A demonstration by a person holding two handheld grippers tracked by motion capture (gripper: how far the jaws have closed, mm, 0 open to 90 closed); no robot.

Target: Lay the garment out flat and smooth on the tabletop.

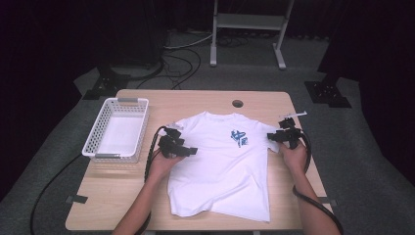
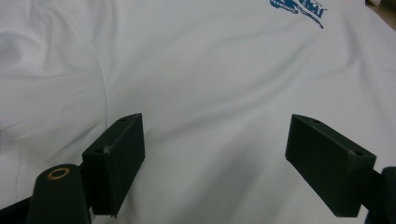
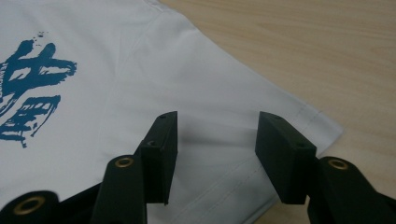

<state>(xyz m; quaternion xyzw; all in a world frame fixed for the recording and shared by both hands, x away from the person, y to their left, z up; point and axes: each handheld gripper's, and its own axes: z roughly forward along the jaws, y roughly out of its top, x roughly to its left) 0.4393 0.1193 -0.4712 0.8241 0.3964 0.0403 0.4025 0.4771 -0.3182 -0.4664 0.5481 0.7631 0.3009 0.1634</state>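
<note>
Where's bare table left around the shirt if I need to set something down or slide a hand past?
Bare wood shows along the table edge beyond the shirt, around the hole, and in front of the basket. The basket itself is empty. The shirt fills the middle; a claw crowds each sleeve, left claw, right claw.

Recording lab or studio. Black curtains (image 1: 58,39) all round, grey carpet (image 1: 337,147). Floor cables (image 1: 181,58) at 12 o'clock, stand bases (image 1: 105,83).

Grey carpeted floor (image 1: 54,132), dark curtains (image 1: 58,29), white metal stand (image 1: 249,22) beyond wooden table (image 1: 147,98).
</note>
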